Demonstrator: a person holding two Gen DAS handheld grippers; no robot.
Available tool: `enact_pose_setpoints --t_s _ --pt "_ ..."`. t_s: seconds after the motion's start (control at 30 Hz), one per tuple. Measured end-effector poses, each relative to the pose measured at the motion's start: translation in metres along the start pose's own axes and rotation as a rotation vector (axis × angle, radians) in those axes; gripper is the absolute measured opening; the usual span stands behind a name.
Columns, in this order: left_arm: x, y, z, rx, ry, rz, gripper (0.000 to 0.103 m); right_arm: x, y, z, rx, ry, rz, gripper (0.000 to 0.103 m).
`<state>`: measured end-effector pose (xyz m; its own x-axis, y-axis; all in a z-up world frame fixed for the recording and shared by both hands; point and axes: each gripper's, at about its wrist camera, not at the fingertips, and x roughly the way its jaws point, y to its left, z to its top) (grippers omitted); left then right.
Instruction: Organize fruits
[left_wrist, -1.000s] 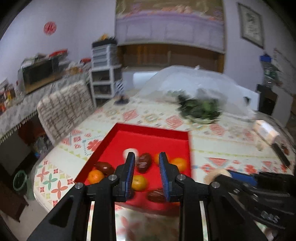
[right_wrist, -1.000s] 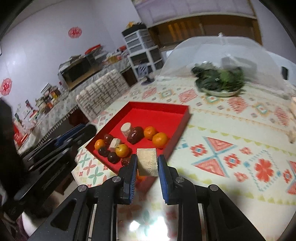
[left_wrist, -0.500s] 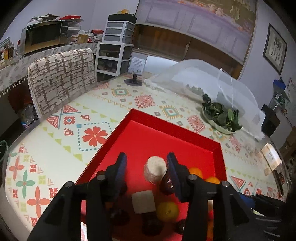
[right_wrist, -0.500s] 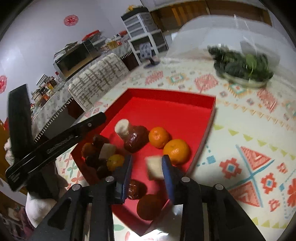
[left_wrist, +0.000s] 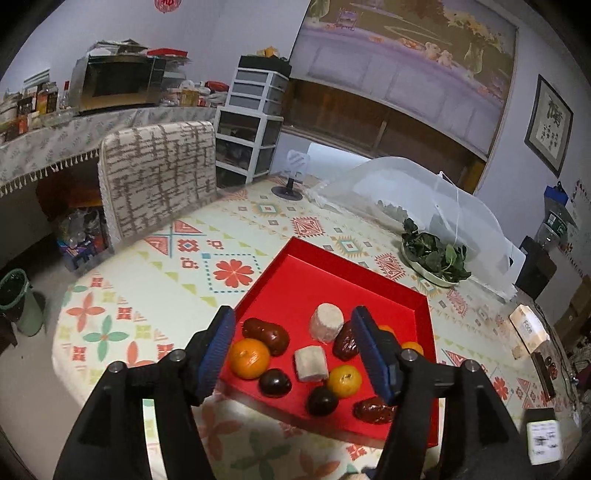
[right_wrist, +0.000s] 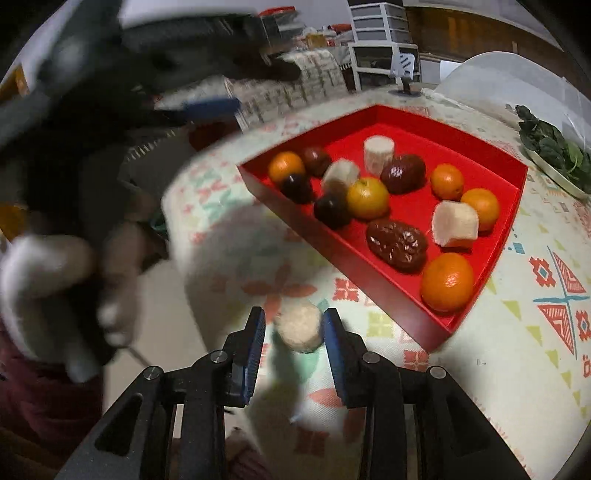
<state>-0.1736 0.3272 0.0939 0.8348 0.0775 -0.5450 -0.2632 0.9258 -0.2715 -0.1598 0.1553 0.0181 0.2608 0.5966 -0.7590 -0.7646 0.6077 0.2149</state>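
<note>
Both grippers hover over the near edge of a red tray (left_wrist: 334, 273) of fruit.

Left gripper (left_wrist: 299, 349): jaws have just been opening, now spread, nothing pinched; oranges, dates and pale chunks lie between them in view. Right gripper (right_wrist: 293, 339): jaws slightly apart around a pale round piece (right_wrist: 299, 326) on the tablecloth (right_wrist: 517, 332), at the tray's 7 o'clock; whether the pads touch it I cannot tell.

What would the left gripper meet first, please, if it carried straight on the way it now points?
Most likely the pale cut chunk lying in the red tray, roughly centred between the open left gripper fingers. Depth is unclear, so the neighbouring dark round fruit might be touched first.
</note>
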Motion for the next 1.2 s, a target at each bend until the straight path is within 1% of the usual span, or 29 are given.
enact_pose_setpoints --t_s 0.03,0.17,0.27,0.37,0.43,0.47,0.5,0.53,0.57,0.6,0.63,0.7,0.73,0.77,0.8,0.83,0.87,0.9,0.93,1.0,1.07,1.2 --pt "-0.002 0.0 -0.001 0.001 -0.003 0.001 0.065 0.0 0.001 0.0 -0.011 -0.016 -0.014 0.035" --pt "-0.004 0.001 -0.003 -0.011 -0.006 -0.013 0.065 -0.001 0.005 0.0 -0.028 -0.014 -0.052 0.031" --pt "-0.008 0.003 -0.002 -0.017 -0.017 -0.013 0.065 -0.016 0.003 0.003 -0.017 -0.056 -0.044 0.031" --pt "-0.013 0.006 -0.001 -0.026 -0.039 0.001 0.065 -0.041 -0.002 0.021 0.01 -0.143 -0.044 0.031" --pt "-0.015 0.005 0.0 -0.019 -0.054 0.019 0.069 -0.052 -0.01 0.037 0.022 -0.188 -0.068 0.031" --pt "-0.016 0.003 -0.001 -0.01 -0.064 0.034 0.071 -0.054 -0.017 0.047 0.032 -0.207 -0.095 0.032" --pt "-0.018 0.002 -0.001 -0.002 -0.073 0.046 0.072 -0.051 -0.023 0.054 0.041 -0.213 -0.109 0.032" --pt "-0.019 -0.001 -0.002 0.011 -0.083 0.058 0.074 -0.046 -0.027 0.061 0.048 -0.204 -0.112 0.035" --pt "-0.022 -0.006 -0.002 0.03 -0.096 0.076 0.079 -0.037 -0.036 0.067 0.06 -0.183 -0.117 0.039" --pt "-0.025 -0.009 -0.003 0.048 -0.113 0.097 0.082 -0.033 -0.042 0.069 0.073 -0.176 -0.133 0.046" --pt "-0.031 -0.015 -0.004 0.071 -0.147 0.128 0.087 -0.03 -0.048 0.07 0.087 -0.178 -0.145 0.047" --pt "-0.044 -0.023 -0.006 0.094 -0.217 0.178 0.095 -0.034 -0.055 0.07 0.112 -0.195 -0.14 0.047" --pt "-0.057 -0.029 -0.007 0.1 -0.285 0.219 0.102 -0.041 -0.057 0.067 0.124 -0.211 -0.139 0.047" --pt "-0.065 -0.033 -0.008 0.097 -0.322 0.244 0.103 -0.048 -0.059 0.063 0.137 -0.228 -0.142 0.049" --pt "-0.073 -0.038 -0.009 0.085 -0.357 0.285 0.103 -0.053 -0.06 0.06 0.145 -0.237 -0.144 0.053" --pt "-0.077 -0.04 -0.01 0.076 -0.365 0.312 0.103 -0.059 -0.061 0.056 0.152 -0.249 -0.146 0.056" --pt "-0.079 -0.043 -0.013 0.063 -0.363 0.354 0.103 -0.064 -0.062 0.051 0.156 -0.257 -0.152 0.056" --pt "-0.079 -0.045 -0.015 0.058 -0.36 0.374 0.103 -0.068 -0.062 0.048 0.157 -0.258 -0.157 0.057" --pt "-0.077 -0.048 -0.017 0.067 -0.353 0.371 0.103 -0.07 -0.062 0.042 0.159 -0.253 -0.161 0.057" --pt "-0.07 -0.052 -0.021 0.093 -0.289 0.339 0.103 -0.074 -0.065 0.028 0.17 -0.243 -0.165 0.057" --pt "-0.06 -0.054 -0.027 0.081 -0.207 0.319 0.103 -0.076 -0.067 0.018 0.182 -0.23 -0.171 0.057" --pt "-0.044 -0.059 -0.041 0.073 -0.096 0.308 0.103 -0.075 -0.074 -0.003 0.215 -0.198 -0.176 0.057"
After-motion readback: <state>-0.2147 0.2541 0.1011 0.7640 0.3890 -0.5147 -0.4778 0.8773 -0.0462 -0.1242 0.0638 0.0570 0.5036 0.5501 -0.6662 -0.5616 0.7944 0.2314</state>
